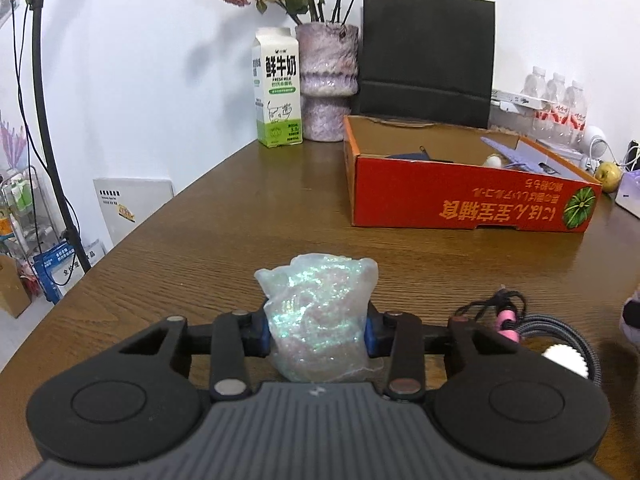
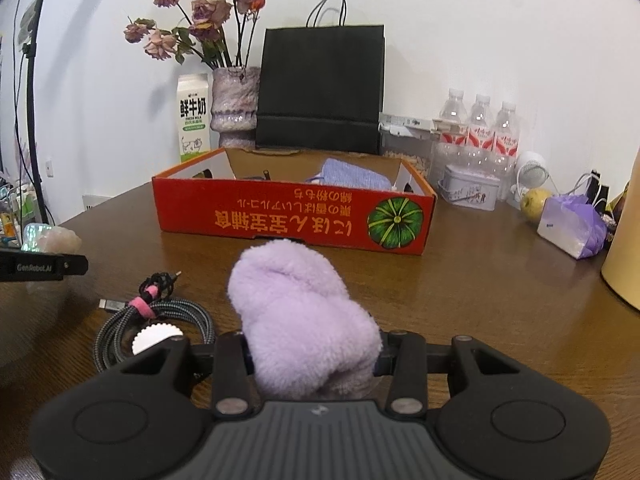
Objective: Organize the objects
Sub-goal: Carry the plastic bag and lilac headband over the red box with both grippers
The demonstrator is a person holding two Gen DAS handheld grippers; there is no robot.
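My left gripper [image 1: 318,334] is shut on a glittery iridescent pouch [image 1: 318,312], its blue pads pressing both sides just above the wooden table [image 1: 240,208]. My right gripper [image 2: 314,356] is shut on a fluffy lilac plush item [image 2: 300,312]. An open red cardboard box [image 1: 472,196] stands farther back on the table, seen again as the red box [image 2: 292,216], with a purple knit item [image 2: 352,178] and other small things inside. The left gripper's fingers [image 2: 44,266] with the pouch [image 2: 48,238] show at the left edge of the right wrist view.
A coiled braided cable [image 2: 156,320] with a pink tie and a white knob lies between the grippers. At the back stand a milk carton [image 1: 277,88], a vase of dried roses [image 1: 328,80], a black paper bag [image 1: 428,56] and water bottles [image 2: 478,128]. A tin, an apple and a purple bag [image 2: 572,226] sit right.
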